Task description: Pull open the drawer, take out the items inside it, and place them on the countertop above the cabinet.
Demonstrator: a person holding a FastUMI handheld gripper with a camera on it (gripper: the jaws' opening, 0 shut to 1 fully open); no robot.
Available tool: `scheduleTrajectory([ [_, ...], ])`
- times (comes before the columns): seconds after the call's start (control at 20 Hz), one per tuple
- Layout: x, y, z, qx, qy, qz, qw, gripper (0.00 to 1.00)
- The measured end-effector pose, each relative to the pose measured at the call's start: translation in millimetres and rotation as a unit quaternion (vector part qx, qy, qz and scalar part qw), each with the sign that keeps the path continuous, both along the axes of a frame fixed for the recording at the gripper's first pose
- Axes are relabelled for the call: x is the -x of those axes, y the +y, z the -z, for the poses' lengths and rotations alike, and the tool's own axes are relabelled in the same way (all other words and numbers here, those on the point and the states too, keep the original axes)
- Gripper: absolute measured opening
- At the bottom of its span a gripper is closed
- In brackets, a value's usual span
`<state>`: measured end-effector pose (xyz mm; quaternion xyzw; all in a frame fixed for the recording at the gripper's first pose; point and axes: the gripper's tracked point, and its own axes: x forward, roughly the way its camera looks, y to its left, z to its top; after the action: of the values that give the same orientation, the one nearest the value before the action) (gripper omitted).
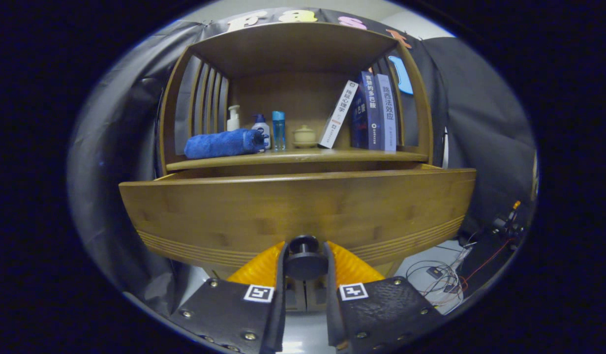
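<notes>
Between the two fingers we see the round dark knob [304, 255] of the drawer [298, 211]. The gripper [305, 268] is closed down to the knob's width, one finger against each side of it, so we read it as clamped on the knob.

Just beyond the fingers, the drawer front fills the middle ground: a wide wooden panel with fine grooves along its lower edge. It stands out forward of the cabinet [175, 98], with a dark gap between its top edge and the countertop [293, 156] above. We cannot see down into the drawer from this angle, so we cannot tell what lies inside.

On the countertop, from the gripper's left: a rolled blue towel [224, 142] lying on its side, a white pump bottle [233, 118] behind it, a second pump bottle with a dark blue top [260, 127] touching the towel's end, a tall clear blue bottle [278, 130], and a small beige lidded pot [304, 135]. Beside the pot, a white book [338, 114] leans against upright dark and blue books [377, 112].

Slatted wooden sides close the shelf space, with a wooden top over it. Off to the right, near the floor, we see loose wires [440, 280] and some small equipment.
</notes>
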<state>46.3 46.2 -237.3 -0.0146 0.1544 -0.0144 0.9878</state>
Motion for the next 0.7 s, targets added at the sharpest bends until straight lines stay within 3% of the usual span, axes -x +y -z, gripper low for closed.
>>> scheduleTrajectory([
  [0.25,39,1,-1,0.014,-0.007,0.001,1.000,0.34],
  [0.5,69,0,-2,-0.013,-0.001,0.007,1.000,0.34],
  [0.6,73,0,-2,0.011,0.002,0.001,1.000,0.34],
  [0.7,76,1,-1,-0.005,0.011,-0.004,1.000,0.34],
])
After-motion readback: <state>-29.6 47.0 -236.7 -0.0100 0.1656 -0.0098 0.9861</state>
